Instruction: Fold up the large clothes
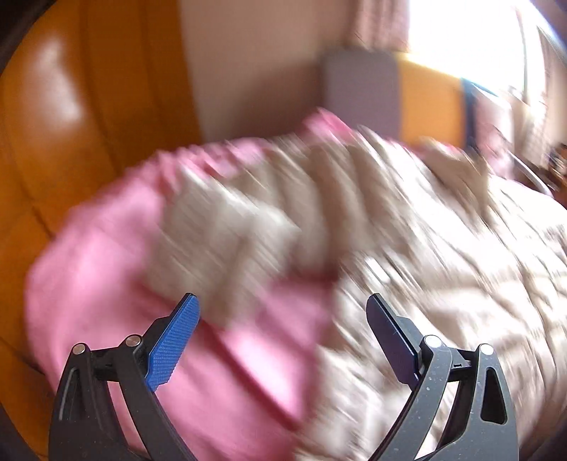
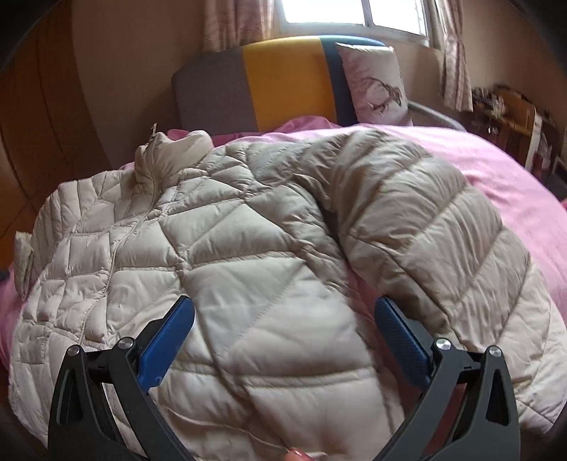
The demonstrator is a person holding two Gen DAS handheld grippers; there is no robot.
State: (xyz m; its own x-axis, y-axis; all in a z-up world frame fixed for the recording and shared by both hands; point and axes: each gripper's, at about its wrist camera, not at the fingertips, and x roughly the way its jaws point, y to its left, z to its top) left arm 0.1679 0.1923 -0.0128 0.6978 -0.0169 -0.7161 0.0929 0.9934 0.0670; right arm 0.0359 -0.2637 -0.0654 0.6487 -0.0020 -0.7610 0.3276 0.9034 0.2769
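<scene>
A cream quilted puffer jacket (image 2: 226,248) lies front up on a pink bedsheet (image 2: 496,170), collar toward the headboard. Its right sleeve (image 2: 443,220) curves down along the body. My right gripper (image 2: 283,312) is open, its blue fingers (image 2: 166,340) spread above the jacket's lower body near the hem. In the blurred left wrist view the jacket (image 1: 407,230) fills the right side and the pink sheet (image 1: 106,248) the left. My left gripper (image 1: 283,308) is open and empty, above the jacket's edge where it meets the sheet.
An orange-brown wardrobe (image 1: 53,124) stands left of the bed. A grey, yellow and blue headboard (image 2: 283,81) with a printed pillow (image 2: 375,85) is at the far end under a bright window (image 2: 354,14). A cluttered shelf (image 2: 510,110) stands at the right.
</scene>
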